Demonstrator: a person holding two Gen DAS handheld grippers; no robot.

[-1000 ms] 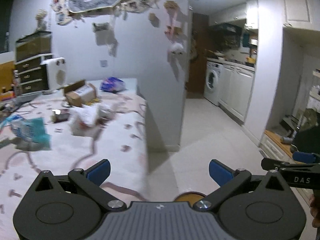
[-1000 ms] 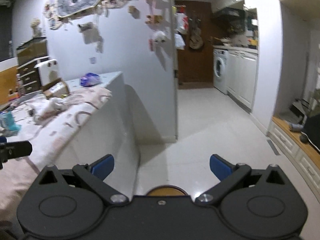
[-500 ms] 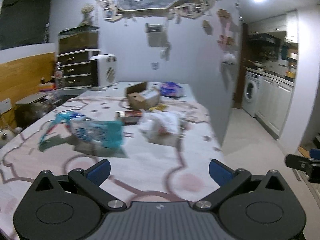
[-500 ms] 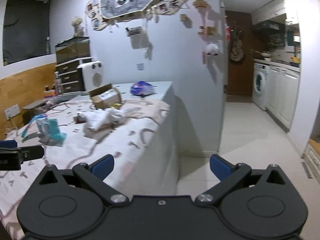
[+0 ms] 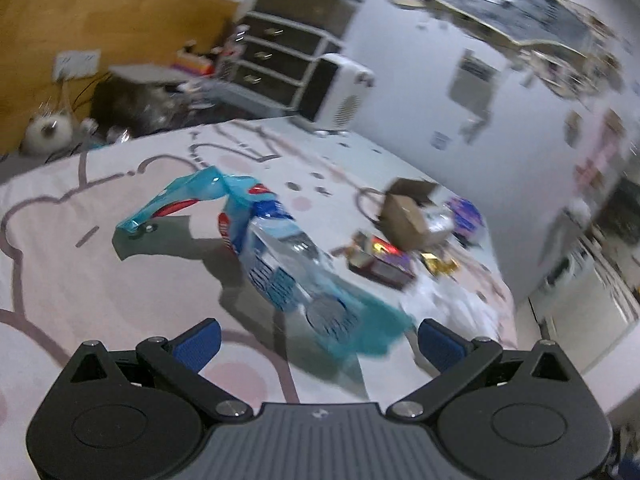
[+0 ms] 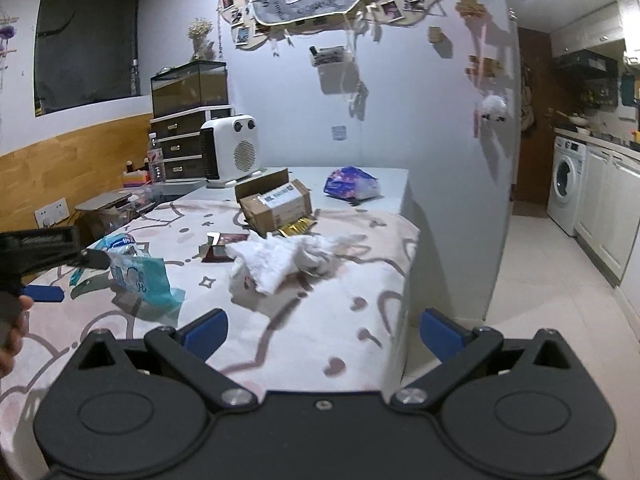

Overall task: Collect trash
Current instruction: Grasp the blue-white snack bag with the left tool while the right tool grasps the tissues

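Note:
Trash lies on a table with a pink patterned cloth. A crumpled teal and blue plastic wrapper lies just ahead of my left gripper, which is open and empty. White crumpled tissue sits mid-table, with a dark small box, gold wrappers, an open cardboard box and a purple bag behind. My right gripper is open and empty, near the table's front right corner. The left gripper's body shows at the left of the right wrist view.
A white heater and dark drawers stand at the table's back. A wall with pinned photos rises behind. Tiled floor and a washing machine lie to the right. Clutter sits at the far left.
Both grippers swung left from the hallway floor toward the table. The left one has come close over the teal wrapper and tilted down; the right now faces the tissue pile.

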